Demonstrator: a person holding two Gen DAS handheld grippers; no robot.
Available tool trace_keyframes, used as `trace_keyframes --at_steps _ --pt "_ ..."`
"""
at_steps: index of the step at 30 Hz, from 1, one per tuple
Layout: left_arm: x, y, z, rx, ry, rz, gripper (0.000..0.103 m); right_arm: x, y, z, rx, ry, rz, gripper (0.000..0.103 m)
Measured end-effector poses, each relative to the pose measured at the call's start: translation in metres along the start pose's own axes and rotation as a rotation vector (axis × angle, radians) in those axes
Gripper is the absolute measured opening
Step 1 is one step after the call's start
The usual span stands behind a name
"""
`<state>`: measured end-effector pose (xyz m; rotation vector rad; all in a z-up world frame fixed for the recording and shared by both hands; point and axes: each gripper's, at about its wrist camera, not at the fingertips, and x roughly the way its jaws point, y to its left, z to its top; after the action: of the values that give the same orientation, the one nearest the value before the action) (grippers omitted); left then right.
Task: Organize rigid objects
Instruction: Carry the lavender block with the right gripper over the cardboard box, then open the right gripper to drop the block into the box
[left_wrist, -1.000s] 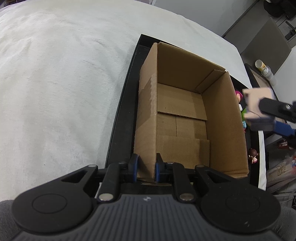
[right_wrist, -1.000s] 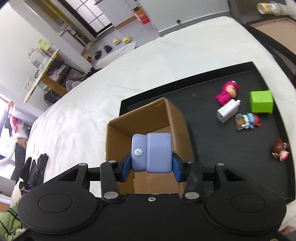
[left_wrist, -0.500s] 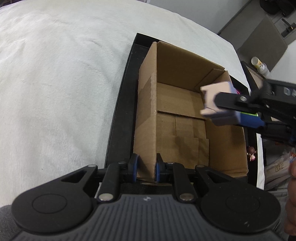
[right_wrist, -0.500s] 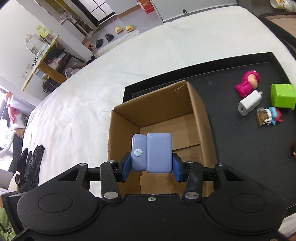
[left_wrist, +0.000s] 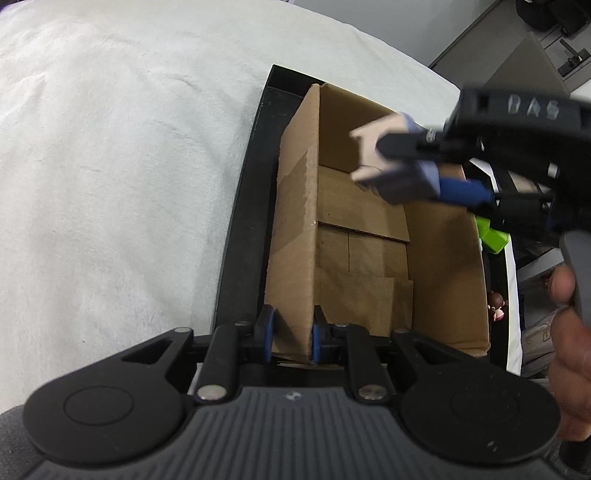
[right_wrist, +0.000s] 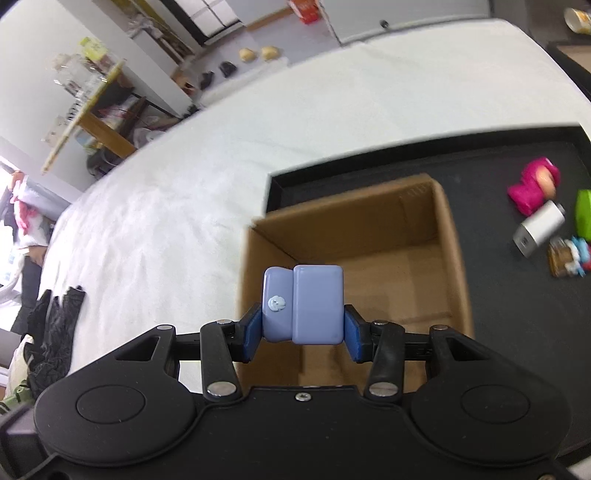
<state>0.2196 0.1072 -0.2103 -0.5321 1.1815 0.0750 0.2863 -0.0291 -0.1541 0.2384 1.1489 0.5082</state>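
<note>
A wide white cloth (left_wrist: 110, 184) is spread under everything, and on it a black tray (right_wrist: 517, 295) is laid. At the tray's left end an open cardboard box (left_wrist: 369, 258) is stood, its floor bare of toys as far as can be seen. The box's near wall is pinched between the pads of the left gripper (left_wrist: 290, 334), so the box is steadied against shifting.

Above the box opening a periwinkle-blue block (right_wrist: 303, 304) is held, clamped on both sides by the right gripper (right_wrist: 303, 332); in the left wrist view the same block (left_wrist: 391, 162) is seen blurred over the far half of the box. On the tray's open part, well apart from the box, a pink figure (right_wrist: 533, 188), a green cube (right_wrist: 583, 218), a white charger (right_wrist: 539, 232) and a small blue-haired figure (right_wrist: 567, 254) are left lying.

The placing step is judged to be in hand: one item is carried, not yet released. For the next move the block should be lowered inside the walls and the jaws spread, while the box is kept pinned.
</note>
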Motion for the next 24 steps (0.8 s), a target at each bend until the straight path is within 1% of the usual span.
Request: trace_keyframes --at_steps 1,3,9,16,24 --pt "0.0 0.001 0.0 -0.007 -0.001 -0.003 0.019 -0.002 0.002 0.002 -0.002 -0.019 0.008 0.047" --pt "-0.001 0.001 -0.001 -0.01 -0.004 -0.002 0.018 -0.006 0.002 0.005 -0.002 -0.04 0.017 0.053" --pt "-0.003 0.001 -0.003 -0.013 -0.011 -0.008 0.018 -0.011 -0.004 0.003 0.001 -0.024 0.027 0.053" --pt "-0.006 0.001 -0.006 -0.018 -0.021 -0.003 0.018 -0.018 -0.01 -0.001 0.02 -0.008 0.014 0.053" --pt "-0.009 -0.005 -0.007 -0.015 -0.034 0.018 0.018 -0.04 -0.027 -0.004 0.047 -0.014 0.009 0.053"
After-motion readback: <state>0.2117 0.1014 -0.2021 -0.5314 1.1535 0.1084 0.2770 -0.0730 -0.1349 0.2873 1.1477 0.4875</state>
